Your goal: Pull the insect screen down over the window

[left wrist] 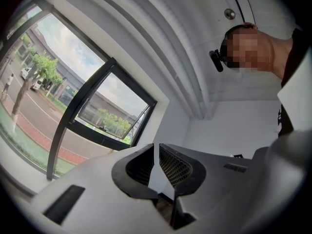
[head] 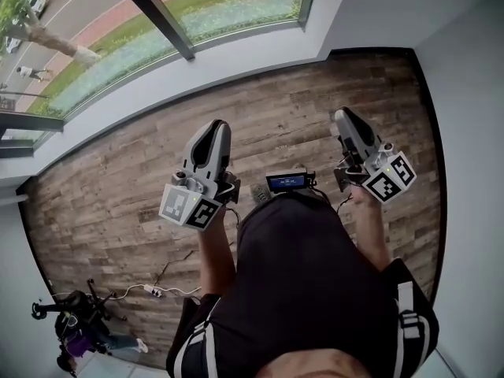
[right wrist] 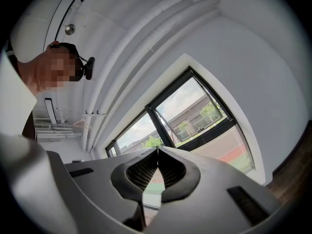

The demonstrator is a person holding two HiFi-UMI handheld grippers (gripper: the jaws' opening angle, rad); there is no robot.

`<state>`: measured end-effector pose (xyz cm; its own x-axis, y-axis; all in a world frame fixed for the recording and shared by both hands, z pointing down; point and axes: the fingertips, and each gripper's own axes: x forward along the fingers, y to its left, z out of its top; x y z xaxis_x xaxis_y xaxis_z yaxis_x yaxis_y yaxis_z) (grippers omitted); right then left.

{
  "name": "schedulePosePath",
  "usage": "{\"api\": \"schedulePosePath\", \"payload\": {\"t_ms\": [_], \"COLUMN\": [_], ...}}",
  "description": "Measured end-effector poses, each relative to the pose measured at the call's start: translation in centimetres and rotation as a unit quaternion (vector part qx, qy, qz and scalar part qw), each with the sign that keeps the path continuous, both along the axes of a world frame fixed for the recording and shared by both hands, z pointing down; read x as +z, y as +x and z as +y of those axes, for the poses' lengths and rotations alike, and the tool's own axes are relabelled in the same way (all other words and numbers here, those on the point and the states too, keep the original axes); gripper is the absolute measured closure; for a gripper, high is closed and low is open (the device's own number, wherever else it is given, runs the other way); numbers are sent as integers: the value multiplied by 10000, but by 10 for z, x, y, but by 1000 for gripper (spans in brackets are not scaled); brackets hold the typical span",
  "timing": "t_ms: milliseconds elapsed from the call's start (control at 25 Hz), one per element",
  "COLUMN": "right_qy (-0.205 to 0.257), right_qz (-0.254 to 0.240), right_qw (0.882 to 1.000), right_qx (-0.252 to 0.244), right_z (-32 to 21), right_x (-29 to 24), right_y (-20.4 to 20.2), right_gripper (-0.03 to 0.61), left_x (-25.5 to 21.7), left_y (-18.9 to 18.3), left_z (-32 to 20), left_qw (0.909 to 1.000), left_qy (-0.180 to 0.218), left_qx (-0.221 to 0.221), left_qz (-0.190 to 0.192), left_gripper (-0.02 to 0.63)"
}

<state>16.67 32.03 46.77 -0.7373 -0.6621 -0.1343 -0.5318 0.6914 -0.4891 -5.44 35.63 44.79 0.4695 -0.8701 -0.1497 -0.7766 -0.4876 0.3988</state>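
Wood-plank floor [head: 118,195] runs from the person to the white sill; a white power strip [head: 153,291] and dark gear [head: 71,317] lie off to the left. The window [head: 228,10] is straight ahead, dark-framed with big panes; I can't pick out the insect screen itself. Left tongs [head: 216,124] show a narrow slit, empty; right tongs [head: 342,115] have tips together, empty; both have black mesh-textured pads.

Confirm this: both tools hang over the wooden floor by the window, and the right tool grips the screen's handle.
Not quite. The right tool grips nothing: the right gripper view shows its jaws meeting at the tips, empty. It and the left tool do hang over the wooden floor by the window.
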Motion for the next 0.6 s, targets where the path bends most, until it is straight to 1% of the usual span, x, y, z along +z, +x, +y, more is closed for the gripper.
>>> {"api": "schedulePosePath", "payload": {"t_ms": [280, 600], "right_qy": [60, 21], "right_qz": [-24, -3], "right_qw": [9999, 9998], "right_qx": [-143, -221], "right_z": [-4, -4], "right_x": [1, 7], "right_y": [-10, -11], "right_gripper": [568, 569], "left_x": [-1, 3], "left_y": [1, 0], "left_z": [1, 3], "left_qw": [10000, 10000], "left_qy": [69, 18], "left_qx": [7, -58], "left_qz": [12, 38], "left_gripper": [574, 572]}}
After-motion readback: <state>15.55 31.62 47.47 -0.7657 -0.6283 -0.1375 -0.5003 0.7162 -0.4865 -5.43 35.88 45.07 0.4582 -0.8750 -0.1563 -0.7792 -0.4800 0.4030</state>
